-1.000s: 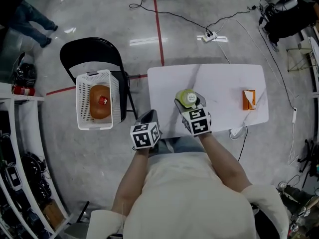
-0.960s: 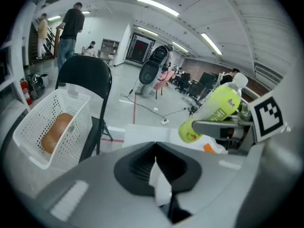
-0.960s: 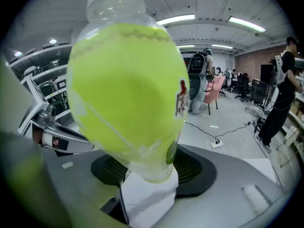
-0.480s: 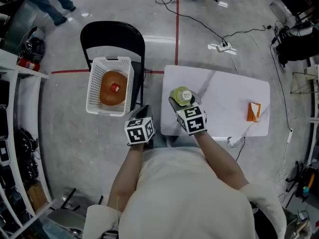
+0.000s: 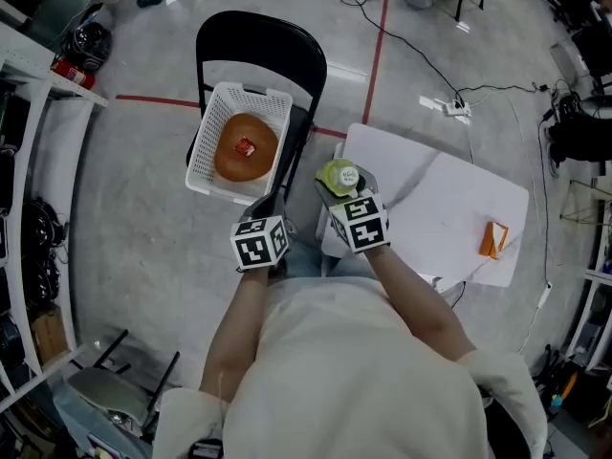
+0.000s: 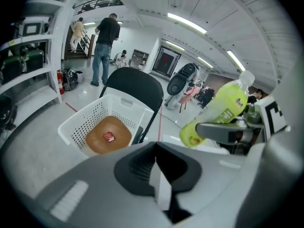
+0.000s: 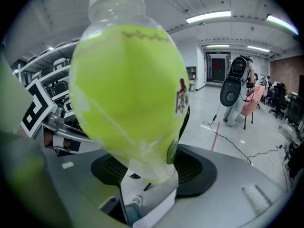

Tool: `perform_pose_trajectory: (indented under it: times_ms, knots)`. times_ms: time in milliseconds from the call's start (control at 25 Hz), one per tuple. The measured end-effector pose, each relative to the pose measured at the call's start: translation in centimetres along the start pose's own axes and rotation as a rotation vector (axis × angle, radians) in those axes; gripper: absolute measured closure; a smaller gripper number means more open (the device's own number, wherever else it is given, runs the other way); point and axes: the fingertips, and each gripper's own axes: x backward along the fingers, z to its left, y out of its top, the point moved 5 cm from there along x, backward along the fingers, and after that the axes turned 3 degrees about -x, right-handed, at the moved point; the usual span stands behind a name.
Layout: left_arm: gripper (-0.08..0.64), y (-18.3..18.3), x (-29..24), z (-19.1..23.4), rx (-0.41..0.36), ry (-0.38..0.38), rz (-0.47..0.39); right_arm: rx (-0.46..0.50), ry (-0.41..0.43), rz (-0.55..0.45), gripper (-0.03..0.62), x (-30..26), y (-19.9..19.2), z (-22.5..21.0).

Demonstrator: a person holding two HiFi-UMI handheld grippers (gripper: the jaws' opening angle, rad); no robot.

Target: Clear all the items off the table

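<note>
Green bottle (image 5: pixel 338 174): clamped in my right gripper (image 5: pixel 341 192). Left gripper (image 5: pixel 271 208): jaws together, empty. Hazard: the smooth, round bottle could slip out short of the basket (image 5: pixel 204 151).

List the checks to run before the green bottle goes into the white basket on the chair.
1. Grip: ok. The right gripper has its jaws pressed on the green bottle.
2. Left gripper: ok, shut with nothing between its jaws.
3. White basket: ok, it sits on the chair with its top open.
4. Room inside: cannot tell. A brown round item covers much of the floor.
5. Bottle above the basket: not ok, it is over the table edge.
6. Table cleared: not ok, an orange carton lies on it.
</note>
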Motion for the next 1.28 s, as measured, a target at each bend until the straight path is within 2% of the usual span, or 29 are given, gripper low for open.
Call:
perform_pose_trajectory:
  times_ms: [600, 1000, 1280]
  knots:
    - [0.551, -0.5, 2.1, 8.0, 0.102, 0.095, -0.009, 0.094, 0.136, 0.055, 0.311, -7.0, 2.7, 7.6]
    - [0.551, -0.9, 2.2, 12.4, 0.169, 0.135, -0.005, 0.124, 0.188, 0.097, 0.310, -11.6, 3.3, 11.2]
    - [0.552, -0.7, 0.9, 14.8, 0.198, 0.141, 0.004, 0.117, 0.193, 0.136, 0.310, -15.5, 3.0, 12.3]
